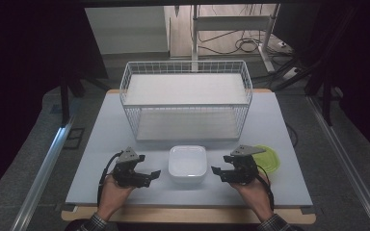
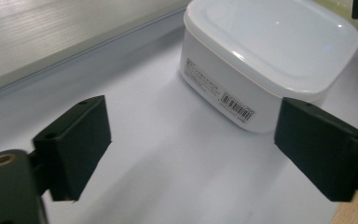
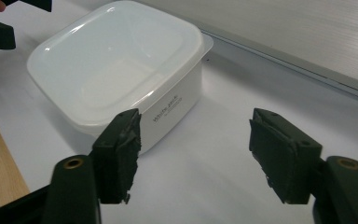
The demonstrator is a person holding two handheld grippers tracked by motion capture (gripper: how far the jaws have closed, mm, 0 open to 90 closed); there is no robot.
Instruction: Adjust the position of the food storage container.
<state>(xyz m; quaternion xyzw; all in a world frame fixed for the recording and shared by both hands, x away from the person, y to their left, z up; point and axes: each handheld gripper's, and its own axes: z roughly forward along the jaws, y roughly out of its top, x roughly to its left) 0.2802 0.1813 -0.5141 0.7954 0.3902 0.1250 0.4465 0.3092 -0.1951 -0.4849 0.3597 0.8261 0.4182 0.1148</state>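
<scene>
White wire makes up the biggest thing before you, the rack (image 1: pixel 186 98), a two-shelf basket standing at the far half of the table (image 1: pixel 101 144) with its open front facing you; treat it as the likely place for the box and keep its front edge in mind as the lip to clear. Nearer you, at the middle of the table and just in front of the rack, sits the box (image 1: pixel 188 163), a white lidded tub, upright, lid seated, touching neither tool. A green lid (image 1: pixel 270 159) lies flat beside it on your right, partly under your right hand; keep off it. Your left gripper (image 1: pixel 147 174) hangs just left of the box with its jaws spread wide and nothing between them, and your right gripper (image 1: pixel 219 171) hangs just right of it, jaws likewise apart and empty. To grasp well, I judge you should bring both tools in level and at the same height, so that the pads (image 2: pixel 77 140) meet the box walls below the lid's rim rather than on the rim, which could pop the lid. Close gently and evenly from both sides, since the smooth plastic may slip or tilt if one side presses first.
</scene>
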